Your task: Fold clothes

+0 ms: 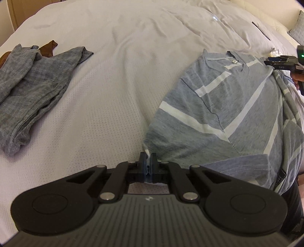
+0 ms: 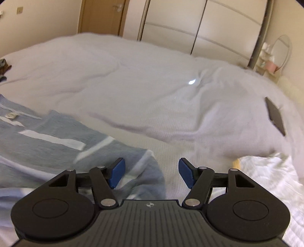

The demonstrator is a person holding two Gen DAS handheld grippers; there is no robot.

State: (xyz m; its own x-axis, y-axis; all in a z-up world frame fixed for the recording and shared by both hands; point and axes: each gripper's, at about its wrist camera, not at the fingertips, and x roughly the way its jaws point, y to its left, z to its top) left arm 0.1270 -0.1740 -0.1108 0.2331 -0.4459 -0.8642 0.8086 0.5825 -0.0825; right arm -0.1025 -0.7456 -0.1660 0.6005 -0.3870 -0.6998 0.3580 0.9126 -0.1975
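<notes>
White waffle-weave bedspread point(image 1: 106, 106) across the whole bed. On its right part, blue-grey striped polo shirt point(image 1: 224, 106), spread collar-away, one side folded over. Far left, folded grey chambray garment point(image 1: 34, 83) with a brown piece behind, well apart from the shirt. Dark flat phone-like slab point(image 2: 275, 115) on the rumpled far side. Left gripper point(image 1: 148, 165) clamped tight on the shirt's near hem corner. Right gripper point(image 2: 152, 171) spread wide, empty, above the shirt's edge point(image 2: 57, 144).

Home bedroom, bed point(image 2: 133, 79), wardrobe point(image 2: 199, 24), door point(image 2: 102, 17)
</notes>
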